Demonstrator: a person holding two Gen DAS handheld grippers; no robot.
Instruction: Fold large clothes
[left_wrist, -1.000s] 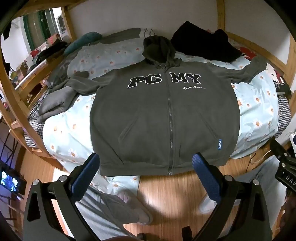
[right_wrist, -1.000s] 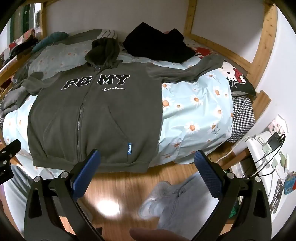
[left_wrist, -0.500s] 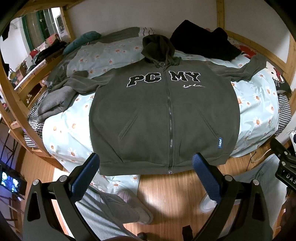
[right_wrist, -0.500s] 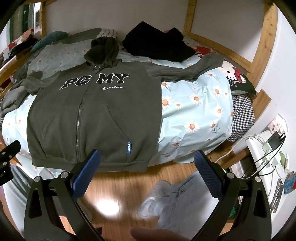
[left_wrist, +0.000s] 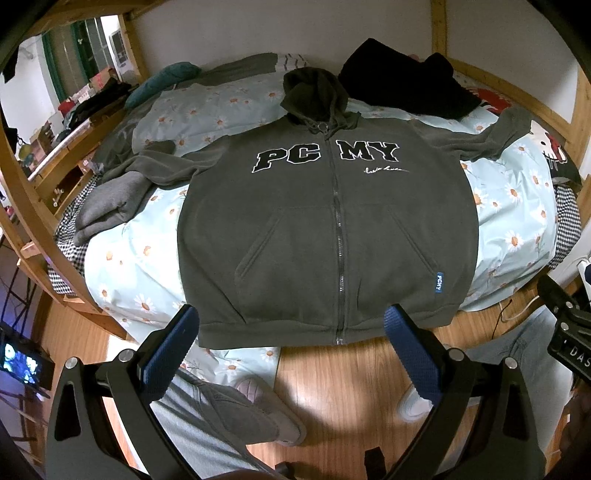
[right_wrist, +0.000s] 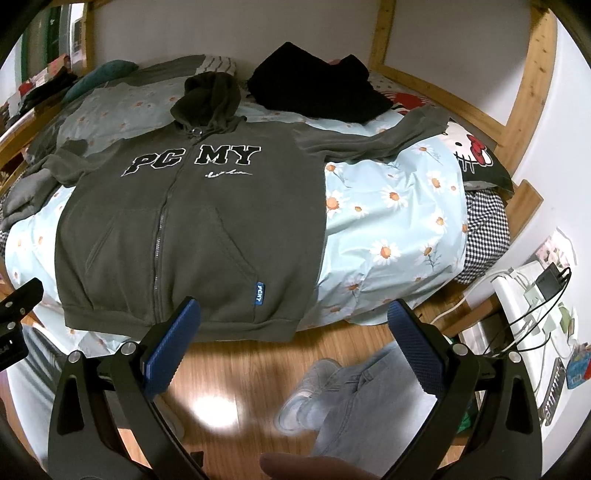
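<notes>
A dark grey zip hoodie (left_wrist: 325, 229) with "PC MY" on the chest lies flat, front up, on the bed, sleeves spread out, hood at the far side. Its hem hangs at the bed's near edge. It also shows in the right wrist view (right_wrist: 192, 221). My left gripper (left_wrist: 291, 332) is open and empty, just in front of the hem's middle. My right gripper (right_wrist: 293, 328) is open and empty, just in front of the hem's right corner.
The bed has a light blue daisy sheet (left_wrist: 147, 251) and a wooden frame (left_wrist: 22, 206). A black garment (left_wrist: 402, 85) lies at the far side, a grey garment (left_wrist: 107, 206) at the left. A power strip with cables (right_wrist: 532, 295) sits at the right. Legs and shoes (right_wrist: 332, 391) stand on the wood floor.
Both grippers have moved slightly closer to the hoodie's hem. Both stay open. The hoodie has not moved.
</notes>
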